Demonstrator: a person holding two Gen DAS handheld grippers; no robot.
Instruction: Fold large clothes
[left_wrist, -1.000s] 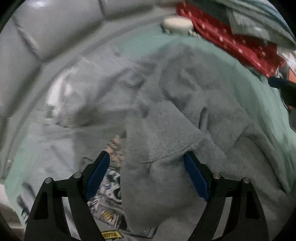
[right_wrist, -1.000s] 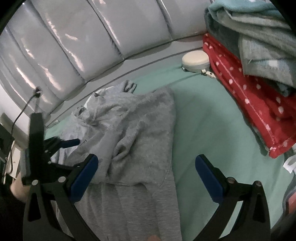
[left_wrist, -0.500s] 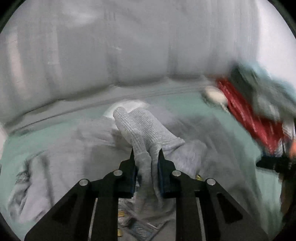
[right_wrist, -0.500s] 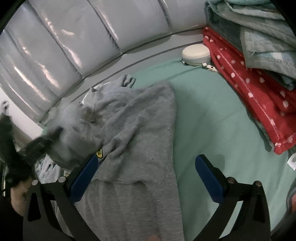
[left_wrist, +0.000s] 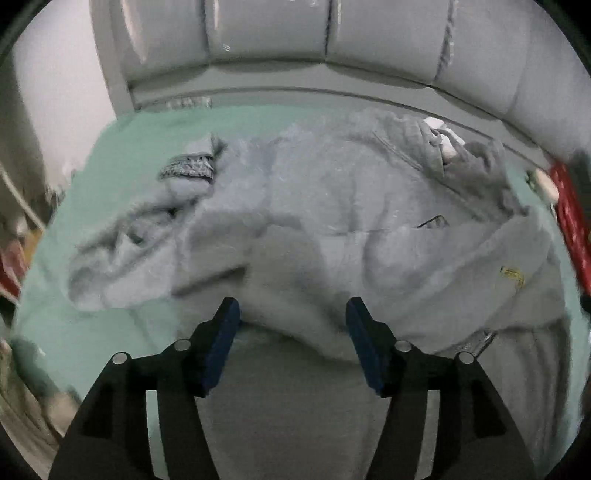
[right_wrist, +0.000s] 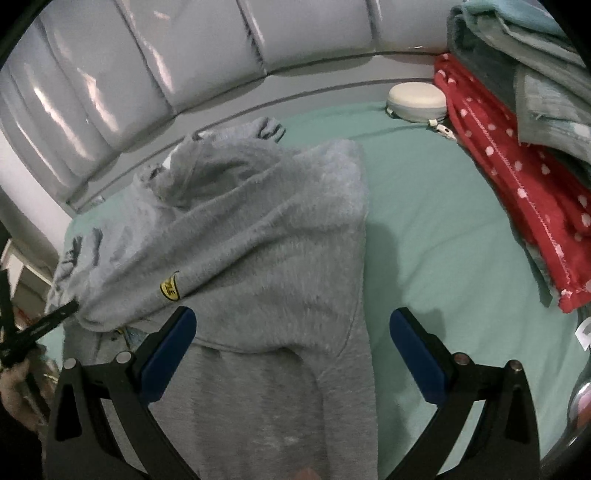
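Observation:
A grey fleece hoodie (left_wrist: 351, 229) lies crumpled on a mint green bed sheet (left_wrist: 155, 136), one sleeve with a ribbed cuff (left_wrist: 190, 168) stretched to the left. My left gripper (left_wrist: 291, 332) is open and empty just above the hoodie's near fold. In the right wrist view the hoodie (right_wrist: 266, 236) lies partly folded over, with a yellow label (right_wrist: 170, 288) on it. My right gripper (right_wrist: 291, 354) is open and empty above the hoodie's lower part. The left gripper's tip (right_wrist: 55, 314) shows at the left edge of that view.
A grey padded headboard (right_wrist: 147, 66) runs along the back. A red polka-dot blanket (right_wrist: 517, 177) under a pile of grey-green towels (right_wrist: 524, 59) lies on the right. A white round case (right_wrist: 415, 98) sits by the headboard. Bare sheet (right_wrist: 443, 221) lies right of the hoodie.
My left gripper shut on a sleeve fold, carried it over to the left, then opened and let it go. My right gripper stayed open and barely moved.

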